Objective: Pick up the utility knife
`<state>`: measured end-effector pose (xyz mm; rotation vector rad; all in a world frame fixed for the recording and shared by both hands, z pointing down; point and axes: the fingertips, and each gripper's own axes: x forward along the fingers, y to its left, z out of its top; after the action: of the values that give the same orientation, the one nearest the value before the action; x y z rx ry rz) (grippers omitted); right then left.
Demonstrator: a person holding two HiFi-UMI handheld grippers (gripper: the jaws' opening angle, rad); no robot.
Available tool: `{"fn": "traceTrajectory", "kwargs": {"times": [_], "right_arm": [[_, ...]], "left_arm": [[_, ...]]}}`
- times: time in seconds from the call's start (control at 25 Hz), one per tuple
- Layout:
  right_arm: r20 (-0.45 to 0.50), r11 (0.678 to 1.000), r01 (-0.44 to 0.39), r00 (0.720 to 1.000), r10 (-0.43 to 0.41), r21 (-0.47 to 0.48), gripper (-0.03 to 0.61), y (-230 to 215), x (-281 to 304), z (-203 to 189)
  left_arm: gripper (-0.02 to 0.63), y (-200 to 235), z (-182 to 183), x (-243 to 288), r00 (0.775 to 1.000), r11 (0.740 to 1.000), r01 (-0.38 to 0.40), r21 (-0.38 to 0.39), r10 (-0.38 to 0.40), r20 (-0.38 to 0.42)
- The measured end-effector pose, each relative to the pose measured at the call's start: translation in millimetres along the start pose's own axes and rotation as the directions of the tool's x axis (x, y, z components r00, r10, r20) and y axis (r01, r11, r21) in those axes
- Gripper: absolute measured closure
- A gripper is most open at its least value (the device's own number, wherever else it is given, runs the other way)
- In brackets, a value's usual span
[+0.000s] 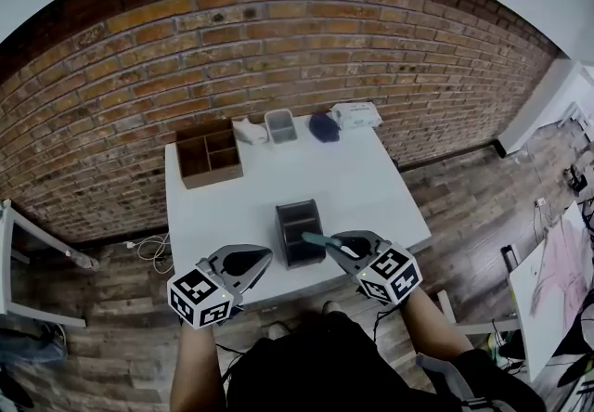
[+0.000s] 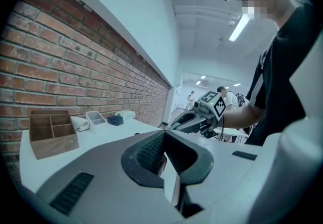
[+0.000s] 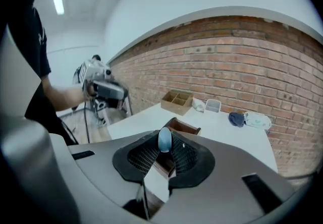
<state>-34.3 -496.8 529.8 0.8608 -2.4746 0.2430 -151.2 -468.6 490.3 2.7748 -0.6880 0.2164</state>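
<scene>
Slippage is the main risk: the right gripper (image 3: 162,156) pinches the utility knife (image 3: 164,140) on a smooth, narrow body whose end juts past the pads, so I judge a tilt or jolt could drop it. The knife sits between those jaws, over the dark organizer (image 1: 299,232) near the table's (image 1: 278,173) near edge. The left gripper (image 2: 164,153), pressed together and empty, hangs to the left.

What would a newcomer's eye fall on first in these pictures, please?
First, the right tool gripping a teal utility knife over the dark box at the white table's near edge. Then the red brick wall behind the table, with a wooden divided box standing near it.
</scene>
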Motion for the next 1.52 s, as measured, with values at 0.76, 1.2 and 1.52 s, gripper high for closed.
{"fn": "traceTrajectory", "kwargs": {"times": [0.76, 1.2, 1.52], "right_arm": [[0.264, 0.994, -0.001, 0.964, -0.028, 0.109, 0.509, 33.6, -67.5, 27.3], [0.307, 0.993, -0.038, 0.952, 0.002, 0.111, 0.509, 66.3, -161.8, -25.6], [0.367, 0.995, -0.050, 0.930, 0.015, 0.087, 0.509, 106.9, -246.0, -59.9]], "left_arm": [[0.618, -53.0, 7.5, -20.9, 0.992, 0.996, -0.090, -0.008, 0.091, 0.093], [0.618, -161.2, -15.0, -9.7, 0.983, 0.986, -0.168, 0.012, 0.167, 0.070], [0.618, -258.6, -33.8, -14.0, 0.970, 0.974, -0.227, 0.017, 0.225, 0.088]]}}
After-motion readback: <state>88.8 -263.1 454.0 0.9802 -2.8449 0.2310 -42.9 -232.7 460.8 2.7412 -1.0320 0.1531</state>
